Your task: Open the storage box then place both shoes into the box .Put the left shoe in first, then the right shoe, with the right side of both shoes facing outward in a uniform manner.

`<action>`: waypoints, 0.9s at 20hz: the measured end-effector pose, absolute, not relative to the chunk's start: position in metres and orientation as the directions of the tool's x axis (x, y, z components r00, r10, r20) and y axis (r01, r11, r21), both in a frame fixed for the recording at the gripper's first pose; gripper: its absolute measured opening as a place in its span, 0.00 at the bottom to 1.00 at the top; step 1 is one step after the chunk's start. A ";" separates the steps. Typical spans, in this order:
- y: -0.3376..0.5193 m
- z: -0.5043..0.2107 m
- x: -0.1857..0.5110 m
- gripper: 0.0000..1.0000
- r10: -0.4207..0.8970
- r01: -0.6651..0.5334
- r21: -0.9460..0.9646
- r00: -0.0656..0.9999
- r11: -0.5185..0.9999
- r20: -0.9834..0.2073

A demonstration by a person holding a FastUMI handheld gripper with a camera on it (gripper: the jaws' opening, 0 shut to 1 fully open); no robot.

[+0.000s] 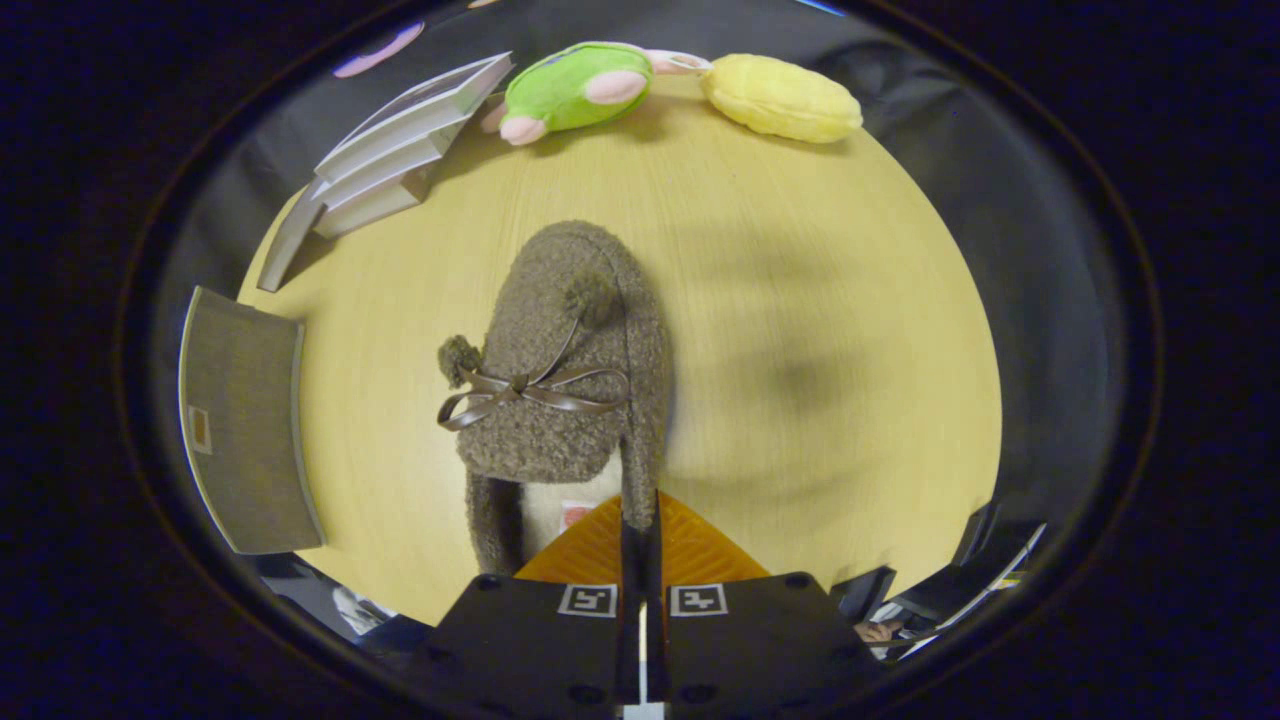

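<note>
The gripper (pixel 640 535) has its fingers pressed together on the side wall of the fuzzy brown shoe (pixel 565 370), which hangs above the round wooden table (pixel 800 300). Left of the shoe lies a grey lid (pixel 245 420); beyond it sit the white storage box (pixel 400 150), a green plush toy (pixel 575 90) and a yellow plush toy (pixel 780 97).

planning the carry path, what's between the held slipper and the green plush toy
In the gripper view, only bare wooden table lies between slipper and green plush toy.
</note>
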State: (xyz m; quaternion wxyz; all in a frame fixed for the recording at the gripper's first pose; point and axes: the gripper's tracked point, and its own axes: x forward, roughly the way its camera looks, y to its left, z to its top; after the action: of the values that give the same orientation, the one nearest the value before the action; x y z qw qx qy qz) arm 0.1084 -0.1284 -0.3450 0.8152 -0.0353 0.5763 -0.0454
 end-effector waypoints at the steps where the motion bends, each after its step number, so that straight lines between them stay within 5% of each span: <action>1: -0.128 -0.345 0.108 0.06 -0.116 0.043 -0.108 0.333 0.993 -0.936; 9: -0.099 -0.329 0.111 0.06 -0.012 0.134 0.045 0.396 0.990 -0.918; 18: -0.029 -0.256 0.103 0.05 0.198 0.089 0.269 0.468 0.959 -0.861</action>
State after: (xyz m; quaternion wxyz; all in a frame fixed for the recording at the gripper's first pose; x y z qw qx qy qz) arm 0.1034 -0.0287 -0.2560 0.8454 0.1396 0.5146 0.0322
